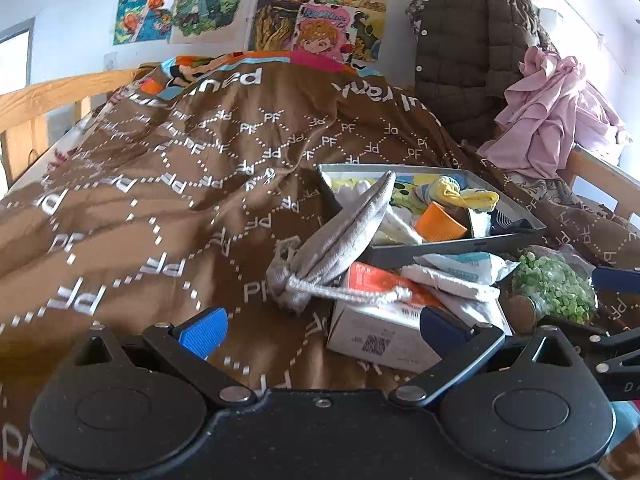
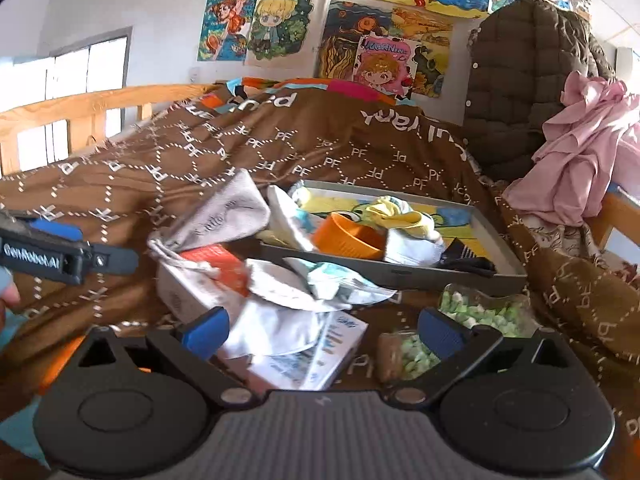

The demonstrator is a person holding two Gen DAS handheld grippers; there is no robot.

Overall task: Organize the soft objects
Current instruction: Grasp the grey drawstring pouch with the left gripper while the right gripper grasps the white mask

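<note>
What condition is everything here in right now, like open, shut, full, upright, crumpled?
Left tongs: open, holding nothing.
Right tongs: open, holding nothing.
Grey drawstring cloth pouch: cinched shut, leaning on the tray's rim.
Grey rectangular metal tray: open-topped, partly filled.
Orange plastic cup: tipped on its side in the tray.
Clear bag of green pieces: full, lying on the blanket.
Pink cloth: crumpled in a heap.

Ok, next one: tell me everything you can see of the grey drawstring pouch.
The grey drawstring pouch looks like soft woven fabric, with faint script printed on one side in the right wrist view. Its neck is gathered shut by a pale cord trailing over the orange-and-white box. It lies slanted, its closed end propped on the grey tray's rim, its neck down on the brown blanket. Neither gripper touches it.
</note>
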